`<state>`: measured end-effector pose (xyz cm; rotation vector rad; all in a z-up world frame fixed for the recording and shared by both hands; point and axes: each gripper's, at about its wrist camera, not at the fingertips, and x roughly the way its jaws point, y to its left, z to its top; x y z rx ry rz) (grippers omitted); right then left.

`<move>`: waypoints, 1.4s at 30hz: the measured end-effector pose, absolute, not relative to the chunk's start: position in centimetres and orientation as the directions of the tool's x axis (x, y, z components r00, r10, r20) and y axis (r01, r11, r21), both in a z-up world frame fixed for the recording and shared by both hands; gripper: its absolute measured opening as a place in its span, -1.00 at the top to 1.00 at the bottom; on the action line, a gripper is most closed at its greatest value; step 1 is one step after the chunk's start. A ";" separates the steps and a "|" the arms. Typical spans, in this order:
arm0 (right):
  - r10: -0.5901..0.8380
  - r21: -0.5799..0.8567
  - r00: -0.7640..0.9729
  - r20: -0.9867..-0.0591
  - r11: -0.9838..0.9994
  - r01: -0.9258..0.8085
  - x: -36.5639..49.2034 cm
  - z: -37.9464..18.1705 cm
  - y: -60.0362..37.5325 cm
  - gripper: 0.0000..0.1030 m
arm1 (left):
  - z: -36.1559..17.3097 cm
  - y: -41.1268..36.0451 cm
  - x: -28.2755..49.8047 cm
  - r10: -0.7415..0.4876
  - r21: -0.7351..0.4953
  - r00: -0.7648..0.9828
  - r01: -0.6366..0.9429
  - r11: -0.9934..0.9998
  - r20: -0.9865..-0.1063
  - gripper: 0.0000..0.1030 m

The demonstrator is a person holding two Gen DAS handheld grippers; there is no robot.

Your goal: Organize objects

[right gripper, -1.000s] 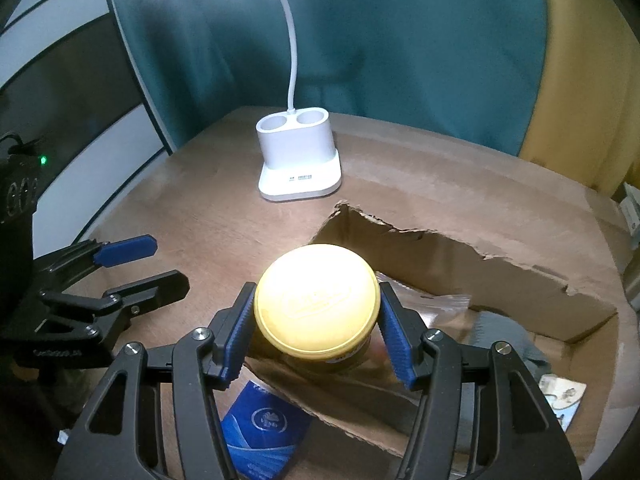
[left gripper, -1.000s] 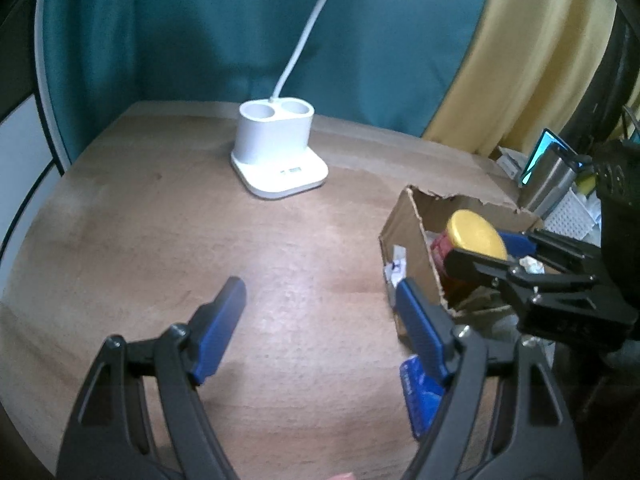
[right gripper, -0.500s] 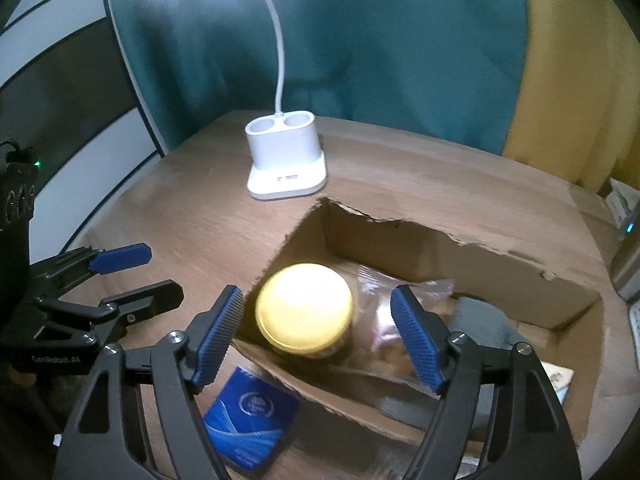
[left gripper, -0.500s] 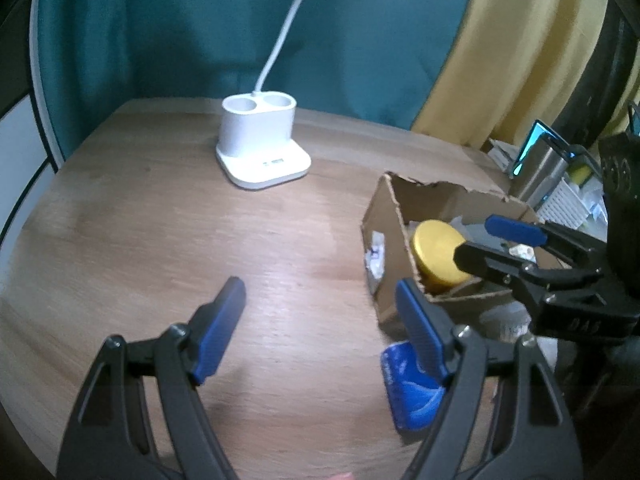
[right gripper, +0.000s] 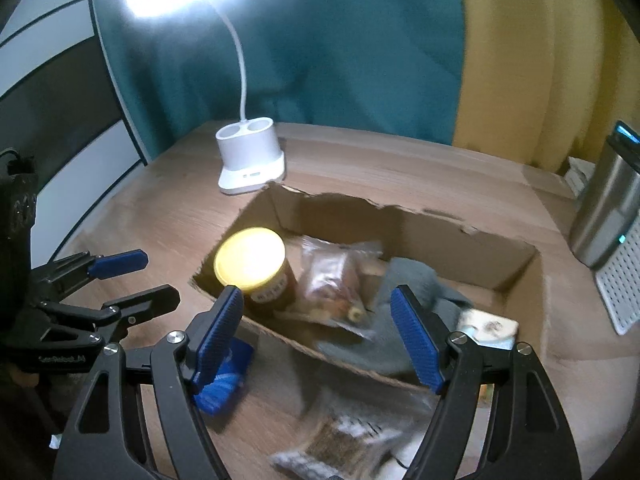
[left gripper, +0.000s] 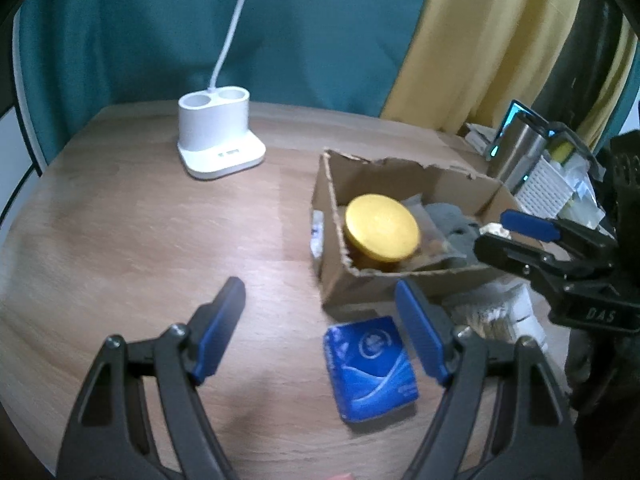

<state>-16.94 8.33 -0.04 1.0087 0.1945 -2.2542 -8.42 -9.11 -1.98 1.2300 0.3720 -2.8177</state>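
Note:
A torn cardboard box (left gripper: 332,196) (right gripper: 460,240) stands on the wooden table. A yellow-lidded jar (left gripper: 382,228) (right gripper: 256,268) stands in its left corner, beside a clear snack bag (right gripper: 336,280) and a grey cloth (right gripper: 412,280). A blue packet (left gripper: 370,364) (right gripper: 224,376) lies on the table in front of the box. My left gripper (left gripper: 320,332) is open and empty, just left of the packet. My right gripper (right gripper: 316,332) is open and empty above the box's near wall; it also shows in the left wrist view (left gripper: 516,236).
A white lamp base (left gripper: 218,144) (right gripper: 252,160) stands at the back of the table. A steel bin (right gripper: 608,208) and a white grater-like object (right gripper: 620,276) are at the right. A printed packet (right gripper: 344,440) lies in front of the box.
My right gripper opened, left the jar standing in the box and pulled back. My left gripper drew back, bringing the blue packet into fuller view.

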 end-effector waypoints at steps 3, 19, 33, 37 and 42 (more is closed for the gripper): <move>-0.499 0.123 -0.501 -0.707 -0.785 0.608 -16.3 0.0 9.5 -0.53 | -2.0 -8.4 -8.4 0.055 -0.196 -0.684 0.130 -0.972 -0.728 -0.53; -0.453 0.121 -0.553 -0.699 -0.838 0.532 -14.5 -0.3 15.6 -0.53 | -3.0 -3.9 -8.3 0.073 -0.175 -0.662 0.089 -0.981 -0.746 -0.54; -0.393 0.119 -0.550 -0.737 -0.877 0.466 -13.3 -3.0 18.5 -0.53 | -5.1 -2.4 -7.9 0.062 -0.139 -0.626 0.075 -0.987 -0.777 -0.54; -0.386 0.134 -0.527 -0.758 -0.882 0.453 -13.2 -4.1 19.1 -0.52 | -5.8 -2.2 -7.9 0.038 -0.113 -0.613 0.084 -0.990 -0.789 -0.54; -0.375 0.133 -0.507 -0.776 -0.883 0.450 -13.0 -5.3 19.4 -0.32 | -6.8 -2.1 -8.1 0.019 -0.091 -0.590 0.093 -0.992 -0.807 -0.54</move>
